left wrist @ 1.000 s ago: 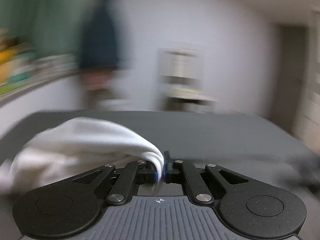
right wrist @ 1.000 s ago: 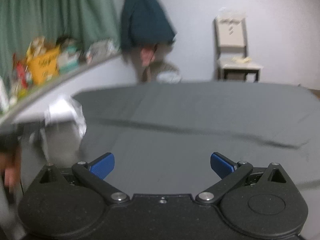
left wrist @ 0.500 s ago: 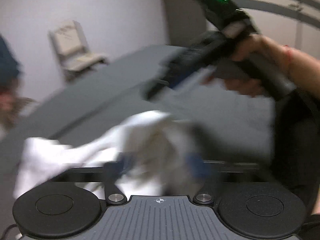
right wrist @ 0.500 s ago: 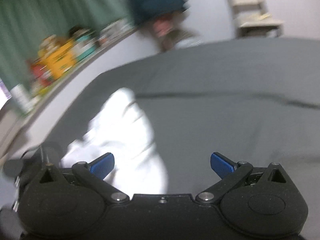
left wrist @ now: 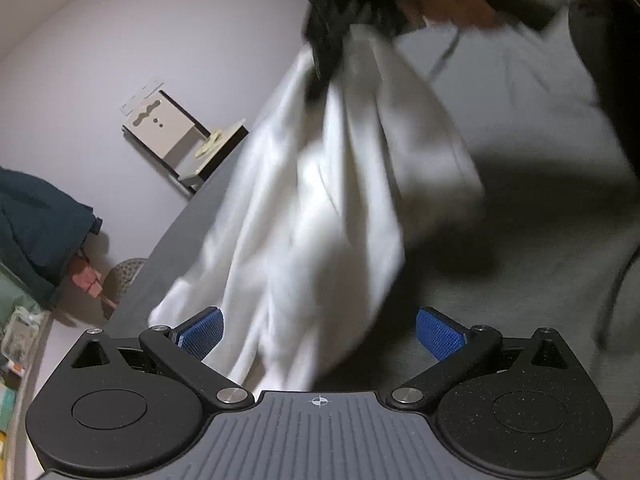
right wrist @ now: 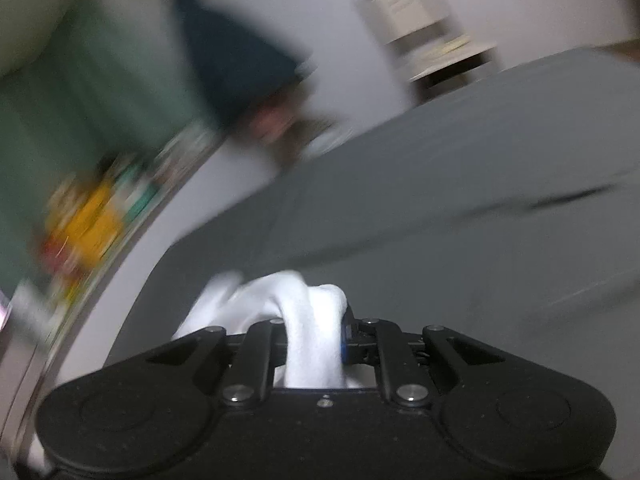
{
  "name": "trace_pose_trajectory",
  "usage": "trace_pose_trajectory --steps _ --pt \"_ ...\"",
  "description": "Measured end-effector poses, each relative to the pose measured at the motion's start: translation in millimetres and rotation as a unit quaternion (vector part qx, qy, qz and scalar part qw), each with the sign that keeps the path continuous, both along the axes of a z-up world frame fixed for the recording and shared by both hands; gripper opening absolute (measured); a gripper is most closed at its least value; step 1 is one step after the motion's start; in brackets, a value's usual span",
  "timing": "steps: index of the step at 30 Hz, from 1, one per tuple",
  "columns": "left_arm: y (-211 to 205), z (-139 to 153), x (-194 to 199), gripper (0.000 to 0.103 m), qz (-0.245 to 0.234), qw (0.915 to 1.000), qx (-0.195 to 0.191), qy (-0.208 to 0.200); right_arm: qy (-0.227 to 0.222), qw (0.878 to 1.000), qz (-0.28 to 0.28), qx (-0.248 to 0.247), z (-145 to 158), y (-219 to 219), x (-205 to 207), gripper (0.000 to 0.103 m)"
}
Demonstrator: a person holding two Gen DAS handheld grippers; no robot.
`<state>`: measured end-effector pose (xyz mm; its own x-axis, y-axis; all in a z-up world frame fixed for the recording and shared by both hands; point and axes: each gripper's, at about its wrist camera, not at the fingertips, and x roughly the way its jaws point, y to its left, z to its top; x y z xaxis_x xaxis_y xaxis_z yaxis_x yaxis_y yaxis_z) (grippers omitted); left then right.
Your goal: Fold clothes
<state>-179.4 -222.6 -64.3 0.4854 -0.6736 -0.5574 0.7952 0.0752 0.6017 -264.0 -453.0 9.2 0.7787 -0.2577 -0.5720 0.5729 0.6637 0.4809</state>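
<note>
Far left in the left wrist view, a dark blue garment (left wrist: pixel 36 224) is being hung against the wall, with a pale chair (left wrist: pixel 176 136) standing to its right. The left gripper (left wrist: pixel 320 332) is being held with its blue pads (left wrist: pixel 200 332) spread wide and gripping nothing. A white garment (left wrist: pixel 320 208) is being dangled in front of it over the grey bed (left wrist: pixel 500 300), its upper end being pinched by the right gripper (left wrist: pixel 336 36) at the far top. In the blurred right wrist view, the right gripper (right wrist: pixel 316 332) is being kept clamped on a bunched fold of the white garment (right wrist: pixel 304 312), the bed (right wrist: pixel 460 200) lying beyond.
</note>
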Motion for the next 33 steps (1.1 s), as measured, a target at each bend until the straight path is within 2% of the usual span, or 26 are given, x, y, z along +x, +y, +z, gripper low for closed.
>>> trace_pose_trajectory --steps 1,2,3,4,5,6,7,8,10,11,12,13,16,18,19,20,21,22,23,25,26,28,31,32,33 --pt "-7.7 -3.0 -1.3 0.103 0.003 0.9999 -0.001 -0.010 0.024 0.999 -0.027 -0.006 -1.2 -12.5 -3.5 0.019" --pt "-14.0 -2.0 -2.9 0.103 0.007 0.9999 -0.004 -0.014 0.063 0.997 -0.044 -0.016 -6.1 -21.4 -4.5 0.029" --pt "-16.7 0.1 -2.1 0.103 0.012 0.9998 -0.007 -0.011 0.100 0.993 -0.052 -0.035 -8.8 -23.7 -3.9 0.044" --pt "-17.9 2.2 -1.4 0.103 0.015 0.9999 -0.008 -0.003 0.133 0.987 -0.063 -0.071 -7.1 -19.6 -4.5 0.052" --pt "-17.4 4.3 -1.1 0.103 0.016 0.9998 -0.007 0.013 0.150 0.979 -0.076 -0.112 -1.3 -9.5 -5.4 0.068" --pt "-16.8 6.5 -0.8 0.103 0.016 0.9994 -0.007 0.029 0.146 0.976 -0.066 -0.146 7.5 2.0 -8.3 0.081" --pt "-15.6 6.3 -1.4 0.103 0.014 0.9991 -0.005 0.040 0.136 0.973 -0.052 -0.179 16.7 13.6 -11.7 0.082" --pt "-15.3 3.4 -2.7 0.103 0.007 0.9992 -0.002 0.041 0.118 0.975 0.002 -0.188 22.7 26.4 -13.4 0.082" --pt "-19.7 -3.6 -1.1 0.095 -0.003 0.9991 0.016 0.039 0.075 0.971 0.131 -0.186 28.1 51.8 -13.1 0.082" --pt "-21.3 -8.1 -0.8 0.080 -0.004 0.9986 0.030 0.044 0.063 0.963 0.191 -0.181 23.9 67.0 -9.0 0.077" --pt "-22.8 -12.6 -0.5 0.062 -0.006 0.9978 0.045 0.048 0.075 0.955 0.225 -0.180 17.4 80.6 -2.1 0.075" --pt "-24.3 -17.1 -0.2 0.058 -0.007 0.9968 0.060 0.053 0.093 0.946 0.253 -0.180 10.4 93.5 5.5 0.074" --pt "-21.6 -20.4 -1.6 0.056 -0.005 0.9961 0.069 0.056 0.173 0.911 0.300 -0.225 -17.5 138.8 41.6 0.066" --pt "-19.8 -19.7 -1.4 0.054 0.006 0.9961 0.062 0.062 0.199 0.889 0.313 -0.267 -30.2 159.9 46.8 0.052" --pt "-19.0 -19.9 -1.2 0.050 0.009 0.9958 0.062 0.067 0.205 0.882 0.315 -0.286 -34.7 166.0 44.8 0.048" --pt "-18.8 -20.4 -1.3 0.035 0.010 0.9952 0.064 0.073 0.214 0.875 0.313 -0.302 -38.6 171.1 47.9 0.035" --pt "-19.7 -21.4 -1.1 0.019 0.012 0.9945 0.068 0.078 0.221 0.872 0.307 -0.310 -40.0 167.5 50.8 0.017" --pt "-21.3 -22.5 -0.8 0.013 0.016 0.9940 0.071 0.081 0.211 0.882 0.291 -0.306 -36.8 161.5 50.5 0.008" --pt "-23.2 -23.6 -0.3 0.005 0.020 0.9939 0.073 0.080 0.196 0.893 0.273 -0.299 -32.6 155.4 49.3 0.008" --pt "-23.1 -21.5 1.0 0.003 0.032 0.9947 0.067 0.072 0.135 0.930 0.223 -0.257 -13.7 133.1 38.8 0.008" --pt "-21.4 -17.5 3.8 0.003 0.047 0.9954 0.052 0.066 0.089 0.951 0.186 -0.232 2.0 117.6 24.3 0.007" --pt "-15.9 -4.9 14.1 0.003 0.087 0.9947 0.016 0.053 0.022 0.972 0.112 -0.205 23.9 90.2 -0.3 0.007" --pt "-0.3 20.0 36.6 0.003 0.160 0.9856 -0.044 0.032 -0.035 0.982 0.005 -0.187 43.8 49.1 -36.0 0.007" --pt "8.5 28.4 44.8 0.003 0.190 0.9794 -0.064 0.021 -0.051 0.980 -0.033 -0.188 50.0 38.5 -49.7 0.001" --pt "18.7 36.2 53.2 0.003 0.222 0.9715 -0.084 0.009 -0.068 0.977 -0.073 -0.191 56.4 28.6 -63.9 0.001"
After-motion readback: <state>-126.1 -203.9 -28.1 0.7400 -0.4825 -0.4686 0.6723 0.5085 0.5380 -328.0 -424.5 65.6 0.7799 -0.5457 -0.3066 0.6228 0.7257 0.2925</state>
